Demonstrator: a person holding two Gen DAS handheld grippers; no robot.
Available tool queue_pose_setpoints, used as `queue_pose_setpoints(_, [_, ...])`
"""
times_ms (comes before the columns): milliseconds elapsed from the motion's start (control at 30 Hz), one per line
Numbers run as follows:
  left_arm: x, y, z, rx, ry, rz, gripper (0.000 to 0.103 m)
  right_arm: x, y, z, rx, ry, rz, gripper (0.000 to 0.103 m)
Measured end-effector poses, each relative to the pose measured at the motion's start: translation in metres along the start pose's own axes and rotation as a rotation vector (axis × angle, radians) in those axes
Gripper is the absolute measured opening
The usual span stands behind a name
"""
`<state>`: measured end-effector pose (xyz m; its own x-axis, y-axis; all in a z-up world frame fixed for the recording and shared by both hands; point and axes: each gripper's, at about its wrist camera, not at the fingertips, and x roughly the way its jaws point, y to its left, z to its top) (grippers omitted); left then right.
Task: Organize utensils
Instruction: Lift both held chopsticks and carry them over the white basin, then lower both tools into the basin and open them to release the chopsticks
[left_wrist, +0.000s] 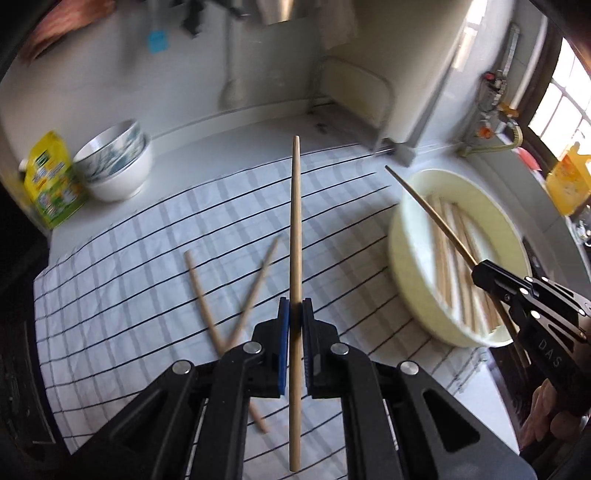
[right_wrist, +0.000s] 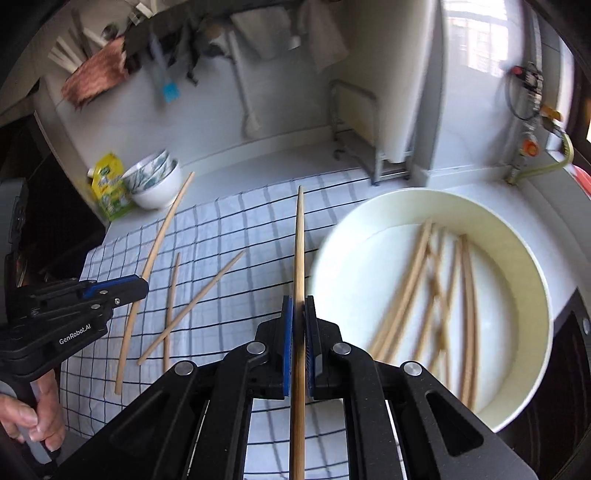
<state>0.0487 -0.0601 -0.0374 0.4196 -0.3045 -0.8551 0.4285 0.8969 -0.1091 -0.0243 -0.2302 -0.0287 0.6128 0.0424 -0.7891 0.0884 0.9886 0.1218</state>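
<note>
Both pairs of jaws are clamped on one chopstick each: one stick (left_wrist: 294, 236) is held by the left gripper (left_wrist: 295, 314), another (right_wrist: 300, 251) by the right gripper (right_wrist: 299, 314). Two crossed chopsticks (left_wrist: 236, 291) are left on the checked cloth (left_wrist: 129, 295). More sticks (a blurry pile) are seen in the white bowl (right_wrist: 528, 266). Farther back, stacked bowls (left_wrist: 118, 166) are kept.

A pale counter (right_wrist: 280, 155) meets a white tiled wall (right_wrist: 122, 122). Daylight enters through a window (left_wrist: 565, 107) at the right edge.
</note>
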Motion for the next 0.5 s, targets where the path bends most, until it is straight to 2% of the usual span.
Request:
queue_pose_setpoints(233, [0.018, -0.090, 0.035, 0.115, -0.009, -0.115, 0.007, -0.016, -0.077, -0.001, 0.092, -0.019, -0.094, 0.006])
queue_pose_setpoints(333, [0.030, -0.122, 0.044, 0.157, -0.006, -0.135, 0.007, -0.015, -0.108, -0.004, 0.126, -0.009, -0.128, 0.006])
queue_pose_setpoints(500, [0.064, -0.166, 0.053, 0.207, 0.041, -0.153, 0.008, 0.000, -0.146, -0.009, 0.170, 0.022, -0.147, 0.006])
